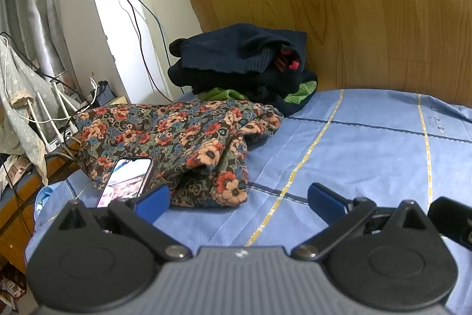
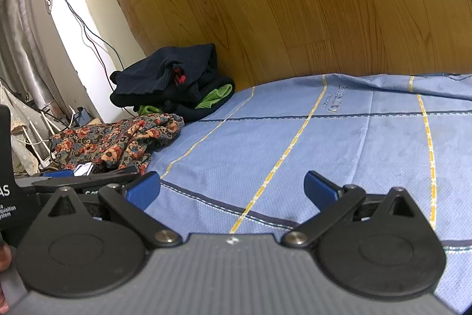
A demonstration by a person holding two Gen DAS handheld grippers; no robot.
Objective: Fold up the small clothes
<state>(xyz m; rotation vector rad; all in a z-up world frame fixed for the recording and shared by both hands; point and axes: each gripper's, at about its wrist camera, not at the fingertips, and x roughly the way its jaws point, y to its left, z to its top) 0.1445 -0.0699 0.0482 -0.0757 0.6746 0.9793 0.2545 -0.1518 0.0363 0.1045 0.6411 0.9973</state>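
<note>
Nearest the lens: left gripper (image 1: 239, 198), blue fingers spread wide, nothing between them, low over the blue sheet (image 1: 368, 155). Same for the right gripper (image 2: 231, 191) — wide apart, empty, over bare sheet with yellow stitched lines.

Task's things, left to right: floral garment (image 1: 177, 138) crumpled near the left edge of the bed, a phone (image 1: 126, 180) lying on its near corner, screen lit. Behind it, in the far left corner against the wooden headboard (image 1: 339, 5), a dark pile (image 1: 236, 61) of navy knit with something green and something red peeking out.

Step in hand, as a judgement: reaching for the first piece, most probably the floral one, being nearest to the left gripper. To do it well — best to take the cloth away from the phone, or the phone may slide off the edge. Better to pinch one single layer at a hem or corner, not the thick bunch, then drag toward the free middle of the bed and spread flat before any fold.

Surface: quilted sheet, smooth, much free space at centre and right. Room: left of the bed a cluttered side table (image 1: 17, 191) with white router antennas, cables hanging on the pale wall, grey curtain beyond.
</note>
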